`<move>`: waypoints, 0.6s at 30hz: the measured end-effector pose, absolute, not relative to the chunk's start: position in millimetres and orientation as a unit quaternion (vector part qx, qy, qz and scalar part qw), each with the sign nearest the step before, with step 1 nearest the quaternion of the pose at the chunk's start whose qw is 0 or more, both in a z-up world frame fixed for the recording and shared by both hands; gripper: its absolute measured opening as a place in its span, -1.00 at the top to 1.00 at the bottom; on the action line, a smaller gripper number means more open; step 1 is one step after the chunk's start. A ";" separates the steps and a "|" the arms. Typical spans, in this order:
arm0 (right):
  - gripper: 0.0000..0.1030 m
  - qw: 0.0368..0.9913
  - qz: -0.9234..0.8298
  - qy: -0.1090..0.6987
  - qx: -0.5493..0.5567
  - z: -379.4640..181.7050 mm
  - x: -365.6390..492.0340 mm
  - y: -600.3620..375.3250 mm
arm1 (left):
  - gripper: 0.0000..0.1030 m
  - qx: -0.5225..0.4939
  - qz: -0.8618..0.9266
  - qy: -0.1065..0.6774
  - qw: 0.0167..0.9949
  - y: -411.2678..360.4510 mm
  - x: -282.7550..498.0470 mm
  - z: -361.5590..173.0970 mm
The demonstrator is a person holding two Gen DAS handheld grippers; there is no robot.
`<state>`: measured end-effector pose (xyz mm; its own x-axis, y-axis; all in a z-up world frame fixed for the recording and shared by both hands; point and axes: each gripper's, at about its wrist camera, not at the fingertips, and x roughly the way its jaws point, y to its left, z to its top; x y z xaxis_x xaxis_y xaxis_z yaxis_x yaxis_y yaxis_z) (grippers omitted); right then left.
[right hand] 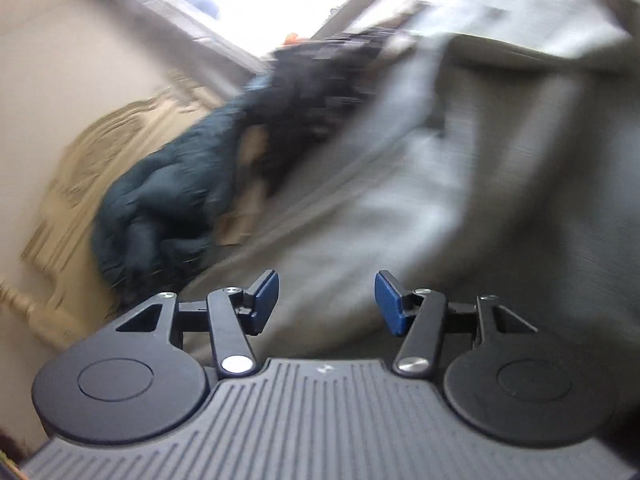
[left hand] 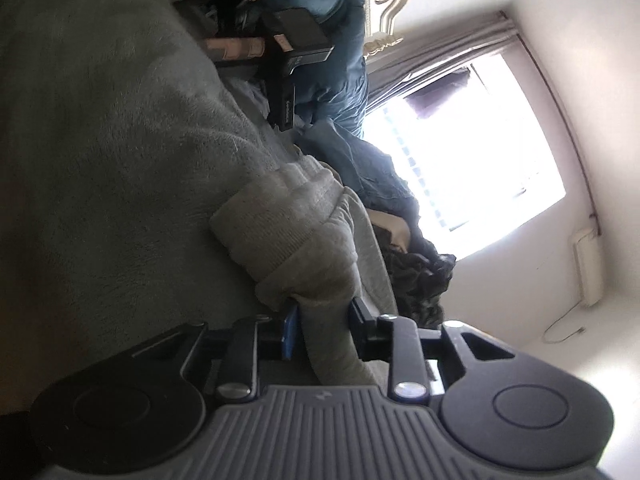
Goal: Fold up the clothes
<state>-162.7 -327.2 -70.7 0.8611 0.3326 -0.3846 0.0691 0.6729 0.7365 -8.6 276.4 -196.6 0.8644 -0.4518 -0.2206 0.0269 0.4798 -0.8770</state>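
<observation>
Left wrist view is rolled sideways, so the room looks tipped over. There's 1 big grey fleece garment [left hand: 120,152] filling most of the left side, and its ribbed cuff [left hand: 280,216] sits bunched up just past the left gripper [left hand: 324,320]. A fold of that grey fabric runs right between the 2 fingers, which stand narrowly apart. I can't tell whether the pads actually press on the cloth or just sit beside it. Further off there's a pile of dark clothes [left hand: 416,268], something blue denim-looking [left hand: 340,80], 1 bright window [left hand: 472,152] with a grey curtain, and 1 carved cream headboard [left hand: 388,4].

Right wrist view is badly motion-blurred. The right gripper [right hand: 326,300] is spread fairly wide, with both blue pads [right hand: 388,300] clear and nothing between them. Beyond it is the same grey garment [right hand: 500,160], spread out over the right half of the view, with the gripper near it but not touching as far as I can see. On the left is 1 dark bluish heap of clothing [right hand: 168,192] lying against the cream headboard [right hand: 80,168]. Everything else there is too smeared to call.
</observation>
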 end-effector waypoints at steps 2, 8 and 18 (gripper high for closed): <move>-0.03 0.884 0.122 0.244 0.381 -61.5 -127.2 -302.7 | 0.24 -0.509 -0.147 0.218 0.819 280.4 -9.4 -198.6; -0.04 0.887 0.225 0.286 0.283 -48.1 -2.3 -199.5 | -0.27 -0.515 -0.109 0.216 0.822 293.6 -19.5 -196.0; -0.04 0.884 0.292 0.321 0.175 -71.5 17.2 -101.7 | -0.30 -0.547 -0.098 0.236 0.798 289.8 33.3 -200.1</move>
<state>17.2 -101.7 -71.5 0.6234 0.6280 -0.4658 -0.4029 0.7686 0.4970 33.3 289.8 -200.1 0.8699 -0.4133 -0.2691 -0.1020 0.3831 -0.9181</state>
